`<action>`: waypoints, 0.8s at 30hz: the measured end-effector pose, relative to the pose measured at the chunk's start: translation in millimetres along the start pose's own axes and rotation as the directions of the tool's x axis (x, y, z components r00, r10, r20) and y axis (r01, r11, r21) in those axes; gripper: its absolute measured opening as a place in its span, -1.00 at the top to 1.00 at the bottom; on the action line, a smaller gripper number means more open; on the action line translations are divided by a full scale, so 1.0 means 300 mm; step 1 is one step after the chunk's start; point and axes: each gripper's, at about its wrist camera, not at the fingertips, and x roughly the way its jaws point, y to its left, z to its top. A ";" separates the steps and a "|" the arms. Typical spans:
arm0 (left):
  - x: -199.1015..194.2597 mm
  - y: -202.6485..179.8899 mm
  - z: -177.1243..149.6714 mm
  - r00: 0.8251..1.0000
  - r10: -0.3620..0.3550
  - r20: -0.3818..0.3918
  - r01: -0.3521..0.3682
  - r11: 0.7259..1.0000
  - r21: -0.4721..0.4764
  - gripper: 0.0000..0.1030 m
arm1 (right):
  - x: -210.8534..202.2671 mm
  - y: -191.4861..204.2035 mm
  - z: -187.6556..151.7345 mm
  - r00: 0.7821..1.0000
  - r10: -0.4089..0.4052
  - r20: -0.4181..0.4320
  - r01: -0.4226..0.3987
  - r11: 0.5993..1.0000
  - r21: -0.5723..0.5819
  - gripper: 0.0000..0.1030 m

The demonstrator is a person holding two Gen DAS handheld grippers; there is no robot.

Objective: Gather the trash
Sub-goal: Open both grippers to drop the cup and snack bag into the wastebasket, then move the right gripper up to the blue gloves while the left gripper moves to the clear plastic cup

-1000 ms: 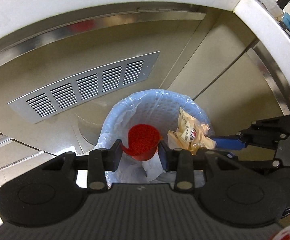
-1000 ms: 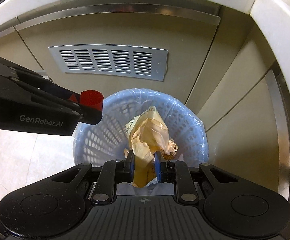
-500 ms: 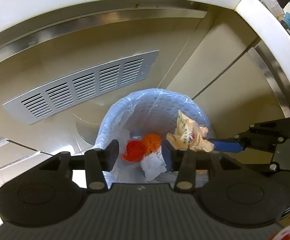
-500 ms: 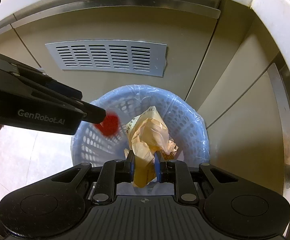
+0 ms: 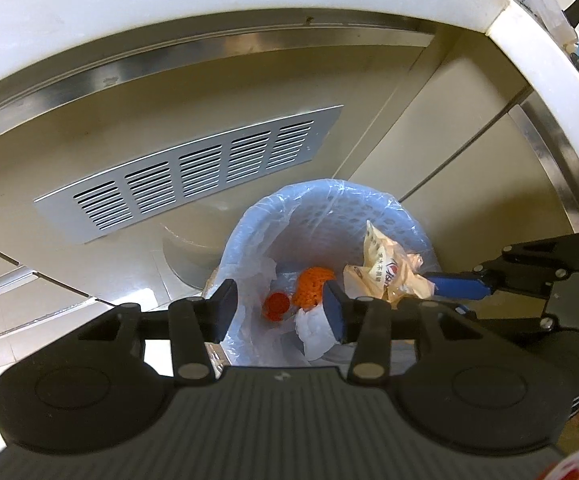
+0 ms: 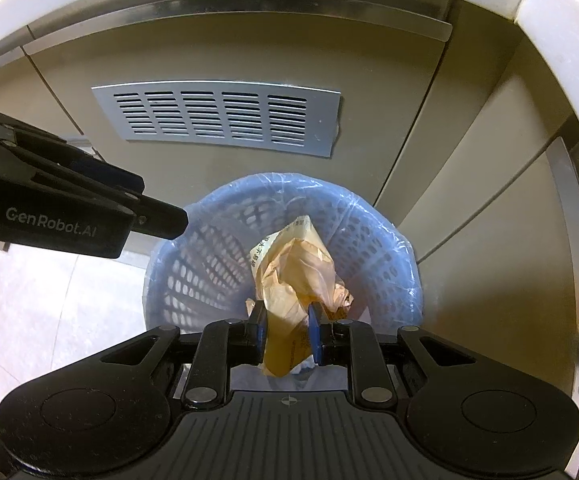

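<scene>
Right gripper (image 6: 286,334) clenched the light, crumply wrapper (image 6: 293,276) mid-frame over the bin (image 6: 373,232); left gripper (image 5: 279,311) hung released.

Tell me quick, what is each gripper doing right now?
Left gripper: open, empty, its jaws just widened above the bin.
Right gripper: shut on a crumpled yellow wrapper over the bin.
</scene>
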 end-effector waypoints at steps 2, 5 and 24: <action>-0.009 -0.001 -0.002 1.000 0.000 0.001 0.000 1.000 -0.003 0.18 | 0.006 0.003 0.002 1.000 -0.004 -0.004 0.004 1.000 -0.002 0.53; -0.011 0.002 -0.006 1.000 0.004 0.005 -0.004 1.000 -0.005 0.17 | 0.006 0.002 0.003 1.000 0.003 0.000 -0.003 1.000 0.008 0.00; -0.256 0.000 0.030 0.985 -0.012 0.174 0.006 1.000 0.030 0.17 | -0.246 0.028 0.071 0.981 -0.023 0.192 0.022 1.000 0.006 -0.01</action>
